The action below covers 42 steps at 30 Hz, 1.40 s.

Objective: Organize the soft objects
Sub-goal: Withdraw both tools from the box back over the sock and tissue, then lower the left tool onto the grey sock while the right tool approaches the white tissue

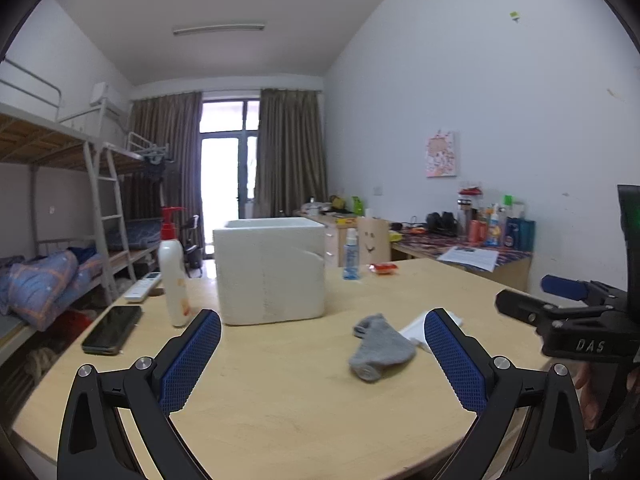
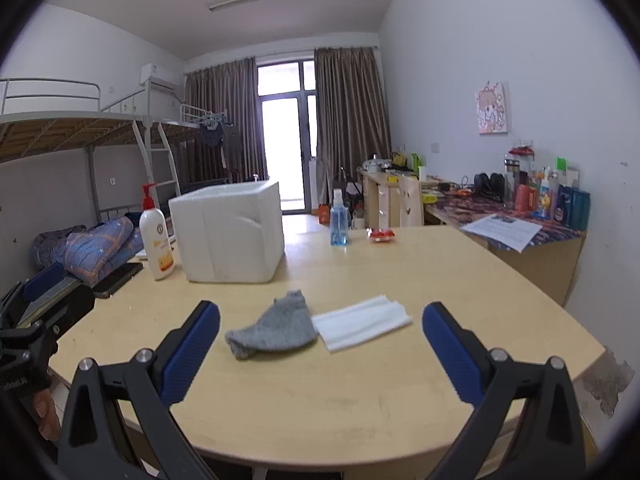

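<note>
A grey sock (image 2: 276,326) lies crumpled on the wooden table (image 2: 360,392), touching a folded white cloth (image 2: 362,322) to its right. A white foam box (image 2: 230,230), open on top, stands behind them. My right gripper (image 2: 320,320) is open and empty, held above the table in front of the sock and cloth. My left gripper (image 1: 322,328) is open and empty, with the sock (image 1: 380,348) just inside its right finger and the white cloth (image 1: 420,330) partly hidden behind that finger. The box (image 1: 270,270) stands beyond. The right gripper (image 1: 560,312) shows at the right edge.
A lotion pump bottle (image 2: 157,240), a black phone (image 1: 112,330) and a remote (image 1: 142,286) sit left of the box. A blue spray bottle (image 2: 339,220) and a red packet (image 2: 382,235) stand at the far edge. A cluttered desk (image 2: 520,216) is at right, bunk beds at left.
</note>
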Each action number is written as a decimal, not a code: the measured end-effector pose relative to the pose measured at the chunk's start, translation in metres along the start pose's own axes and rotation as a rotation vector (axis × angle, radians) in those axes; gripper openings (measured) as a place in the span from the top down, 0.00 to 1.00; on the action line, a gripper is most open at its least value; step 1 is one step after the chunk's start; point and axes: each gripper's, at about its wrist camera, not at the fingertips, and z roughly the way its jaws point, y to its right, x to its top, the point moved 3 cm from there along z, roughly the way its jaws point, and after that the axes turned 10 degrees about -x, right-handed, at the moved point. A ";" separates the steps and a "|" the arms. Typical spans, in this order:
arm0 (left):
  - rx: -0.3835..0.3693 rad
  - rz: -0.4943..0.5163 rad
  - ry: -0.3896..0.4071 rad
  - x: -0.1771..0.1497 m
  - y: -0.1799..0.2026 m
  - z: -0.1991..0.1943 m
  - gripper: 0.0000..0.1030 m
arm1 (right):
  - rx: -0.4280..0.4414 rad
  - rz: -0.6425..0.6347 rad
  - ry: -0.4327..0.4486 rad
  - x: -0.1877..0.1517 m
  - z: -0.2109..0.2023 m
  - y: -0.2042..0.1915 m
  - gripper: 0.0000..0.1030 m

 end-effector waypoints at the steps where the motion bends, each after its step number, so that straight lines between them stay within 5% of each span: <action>1: -0.014 -0.001 -0.008 -0.002 0.004 0.002 0.01 | 0.000 -0.004 -0.004 -0.003 -0.001 0.000 0.00; 19: -0.121 -0.005 -0.145 -0.014 0.033 0.055 0.01 | -0.077 0.015 -0.059 -0.019 0.011 0.034 0.00; 42: -0.109 -0.036 -0.374 -0.020 0.025 0.140 0.01 | -0.117 0.045 -0.179 -0.016 0.073 0.057 0.00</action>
